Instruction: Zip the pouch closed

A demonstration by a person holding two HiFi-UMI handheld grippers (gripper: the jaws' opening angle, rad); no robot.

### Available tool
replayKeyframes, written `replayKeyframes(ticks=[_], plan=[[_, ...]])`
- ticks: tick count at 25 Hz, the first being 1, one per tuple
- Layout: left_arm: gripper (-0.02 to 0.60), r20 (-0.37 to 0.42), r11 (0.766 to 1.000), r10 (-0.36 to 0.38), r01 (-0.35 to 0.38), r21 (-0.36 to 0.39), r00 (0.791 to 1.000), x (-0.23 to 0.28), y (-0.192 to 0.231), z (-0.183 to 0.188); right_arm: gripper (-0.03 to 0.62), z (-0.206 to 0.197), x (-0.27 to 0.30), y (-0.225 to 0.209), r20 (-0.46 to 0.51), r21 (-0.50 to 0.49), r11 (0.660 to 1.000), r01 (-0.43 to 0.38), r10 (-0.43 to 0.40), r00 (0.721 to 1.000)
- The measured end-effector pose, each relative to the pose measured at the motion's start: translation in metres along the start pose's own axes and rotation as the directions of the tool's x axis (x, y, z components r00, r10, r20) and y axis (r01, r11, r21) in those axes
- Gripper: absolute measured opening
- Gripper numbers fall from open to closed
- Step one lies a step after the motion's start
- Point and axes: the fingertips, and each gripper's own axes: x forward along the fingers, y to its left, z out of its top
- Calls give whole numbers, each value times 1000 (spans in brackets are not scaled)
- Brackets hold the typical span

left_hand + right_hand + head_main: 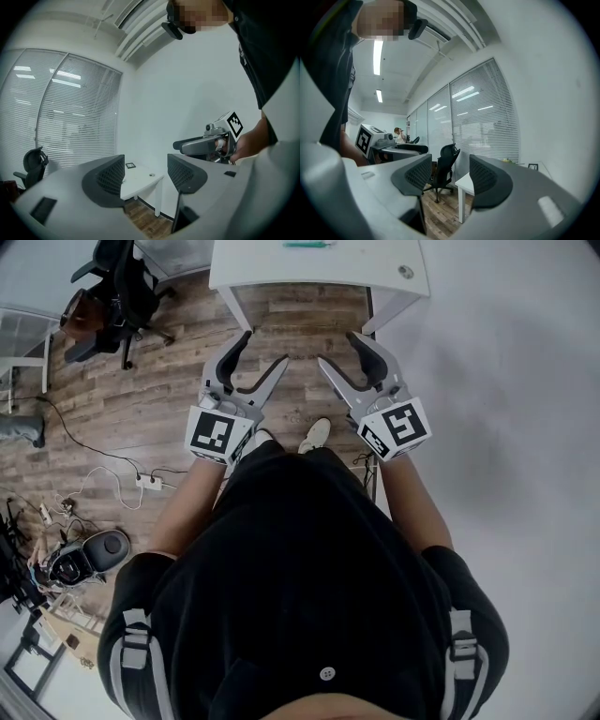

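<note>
No pouch is recognisable in any view; only a thin teal object (307, 244) lies at the far edge of the white table (272, 268). The person holds both grippers level in front of the body, short of the table. In the head view my left gripper (265, 347) is open with nothing between its jaws, and so is my right gripper (337, 349). The left gripper view shows its open jaws (146, 173) framing the white table (140, 180), with the right gripper (206, 143) beside it. In the right gripper view the jaws (446, 174) are empty too.
A black office chair (122, 296) stands at the far left on the wooden floor. Cables and a power strip (150, 482) lie on the floor at the left. The person's shoe (316, 435) shows below the grippers. A white wall runs along the right.
</note>
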Motion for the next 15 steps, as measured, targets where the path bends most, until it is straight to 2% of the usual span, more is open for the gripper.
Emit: replayKeyframes(ticks=[15], plan=[[290, -16, 1000, 29, -29, 3, 999, 44, -11, 4, 273, -1, -9, -48, 13, 20, 1000, -19, 19, 1000]])
